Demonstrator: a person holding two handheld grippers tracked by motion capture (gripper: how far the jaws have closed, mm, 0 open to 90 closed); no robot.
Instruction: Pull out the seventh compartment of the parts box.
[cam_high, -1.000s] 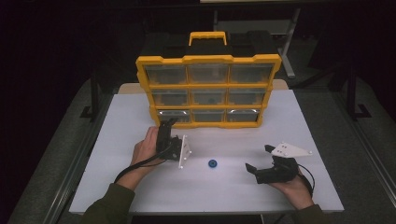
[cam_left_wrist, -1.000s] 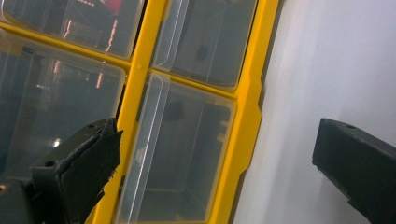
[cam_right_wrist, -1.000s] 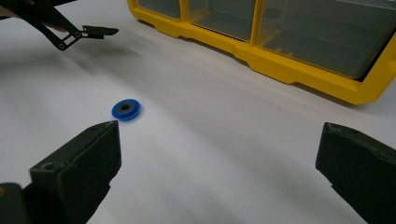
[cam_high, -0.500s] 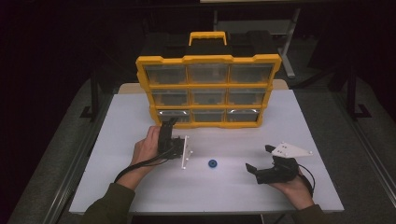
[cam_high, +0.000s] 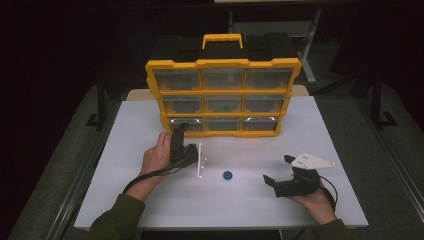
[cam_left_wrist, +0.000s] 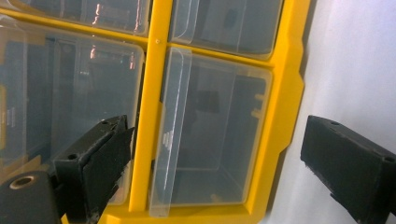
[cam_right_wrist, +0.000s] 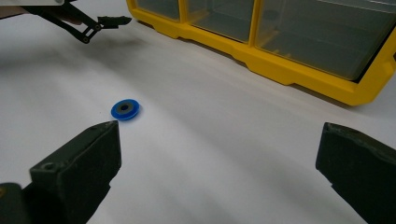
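A yellow organizer (cam_high: 223, 64) with clear drawers stands upright at the back of the white table (cam_high: 130, 125). My left gripper (cam_high: 179, 130) is turned on its side right in front of the bottom left drawer (cam_high: 182, 124). In the left gripper view its jaws (cam_left_wrist: 219, 177) stand wide apart around that drawer's clear front (cam_left_wrist: 205, 135) without pressing on it; they have just been closing a little. A small blue disc (cam_high: 227, 175) lies flat on the table between both hands. My right gripper (cam_high: 277, 170) rests open to the right of the blue disc (cam_right_wrist: 125, 108), nothing between its jaws (cam_right_wrist: 219, 172).
The organizer (cam_right_wrist: 280, 60) has a black and yellow handle (cam_high: 223, 40) on top. A dark floor and metal frame legs (cam_high: 100, 100) surround the table. The left gripper (cam_right_wrist: 100, 21) shows far off in the right gripper view.
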